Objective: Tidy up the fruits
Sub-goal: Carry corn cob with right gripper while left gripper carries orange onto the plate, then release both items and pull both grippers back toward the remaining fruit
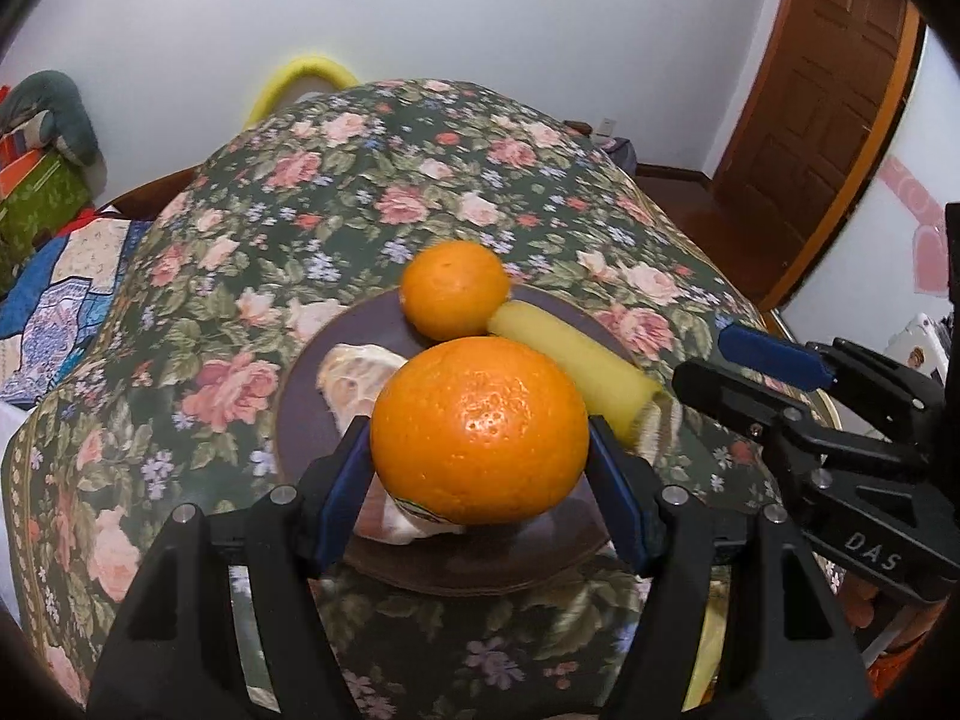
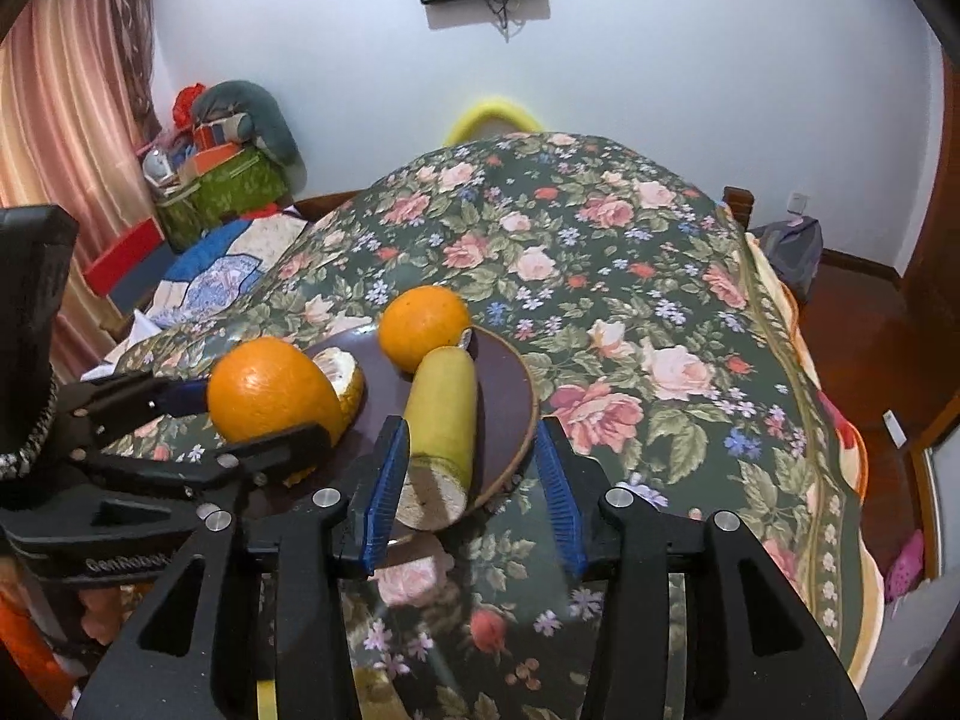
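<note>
My left gripper (image 1: 480, 438) is shut on a large orange (image 1: 479, 429), held just above a dark brown plate (image 1: 300, 384); the orange also shows in the right wrist view (image 2: 270, 387). On the plate lie a smaller orange (image 1: 454, 289), a yellow-green cut gourd (image 1: 570, 369) and a peeled fruit piece (image 1: 354, 375). My right gripper (image 2: 474, 468) is open and empty, its jaws on either side of the gourd's cut end (image 2: 432, 495) at the plate's near rim (image 2: 522, 438). It also shows in the left wrist view (image 1: 750, 372).
The plate sits on a bed with a floral cover (image 2: 630, 312). Boxes and cushions (image 2: 228, 162) are piled at the left wall. A wooden door (image 1: 822, 102) stands to the right. A yellow headboard arc (image 2: 489, 114) is behind the bed.
</note>
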Demonstrator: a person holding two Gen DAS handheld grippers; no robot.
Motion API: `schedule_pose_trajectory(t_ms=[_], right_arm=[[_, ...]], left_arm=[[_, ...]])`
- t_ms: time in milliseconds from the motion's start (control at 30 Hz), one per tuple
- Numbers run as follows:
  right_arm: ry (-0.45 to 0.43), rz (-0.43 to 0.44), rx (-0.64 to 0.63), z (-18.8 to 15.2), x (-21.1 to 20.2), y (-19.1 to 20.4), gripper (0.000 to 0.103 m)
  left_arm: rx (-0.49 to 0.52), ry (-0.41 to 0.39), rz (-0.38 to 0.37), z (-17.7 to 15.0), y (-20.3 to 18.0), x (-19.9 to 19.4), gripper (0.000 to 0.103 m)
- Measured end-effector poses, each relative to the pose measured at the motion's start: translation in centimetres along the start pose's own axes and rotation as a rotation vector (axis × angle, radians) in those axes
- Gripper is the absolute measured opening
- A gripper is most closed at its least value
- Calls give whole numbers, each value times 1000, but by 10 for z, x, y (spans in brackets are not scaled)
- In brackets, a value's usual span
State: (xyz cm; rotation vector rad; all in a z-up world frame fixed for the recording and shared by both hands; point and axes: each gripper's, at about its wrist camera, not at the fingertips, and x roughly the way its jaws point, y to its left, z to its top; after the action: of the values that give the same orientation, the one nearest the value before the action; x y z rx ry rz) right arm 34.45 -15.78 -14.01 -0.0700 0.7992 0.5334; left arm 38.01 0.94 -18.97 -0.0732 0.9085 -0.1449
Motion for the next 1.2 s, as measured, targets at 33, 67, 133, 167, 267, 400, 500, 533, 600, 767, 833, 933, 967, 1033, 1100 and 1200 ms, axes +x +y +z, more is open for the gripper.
schedule_pose_trajectory(t_ms=[33, 67, 133, 167, 267, 400, 500, 533, 600, 767, 833, 933, 967, 1033, 1100, 1200], right_arm=[[-4, -4, 4, 0, -2, -1, 40], [-8, -5, 8, -1, -3, -3, 40], [-13, -4, 16, -1, -6, -7, 40], [-15, -4, 18, -2, -7, -9, 40], [-20, -6, 27, -4, -10, -14, 40], [-21, 2, 39, -6, -11, -18, 40], [-21, 2, 42, -9, -11, -19, 40], [-20, 5, 45, -10, -12, -20, 40], [-19, 11, 52, -12, -13, -20, 40], [-20, 7, 51, -15, -18, -19, 40], [-20, 8, 53, -16, -21, -18, 40], [-23, 9, 57, -18, -28, -16, 40], [-26, 7, 54, -19, -32, -14, 40], [-31, 0, 46, -21, -40, -10, 40], [-33, 0, 39, -23, -47, -6, 42], [-40, 1, 28, -29, -59, 3, 49]], left_arm=[[4, 9, -6, 0, -3, 3, 68], [5, 16, -8, 0, -6, 6, 68], [12, 27, -9, -1, -10, 11, 68], [17, 37, -10, -1, -13, 15, 68], [29, 55, -5, -4, -16, 21, 68], [39, 58, 0, -4, -18, 19, 69], [36, 55, -10, -3, -18, 15, 70], [37, 49, -10, -3, -18, 13, 72], [41, 29, -9, -3, -19, 6, 76], [38, 7, 0, -5, -16, -6, 77], [30, 4, 3, -6, -13, -10, 77], [11, -6, 7, -11, -9, -21, 77], [9, -12, 14, -14, -7, -28, 77], [7, -23, 29, -19, -6, -39, 77], [-2, -28, 32, -25, -4, -49, 77], [-8, -29, 46, -36, -1, -64, 77]])
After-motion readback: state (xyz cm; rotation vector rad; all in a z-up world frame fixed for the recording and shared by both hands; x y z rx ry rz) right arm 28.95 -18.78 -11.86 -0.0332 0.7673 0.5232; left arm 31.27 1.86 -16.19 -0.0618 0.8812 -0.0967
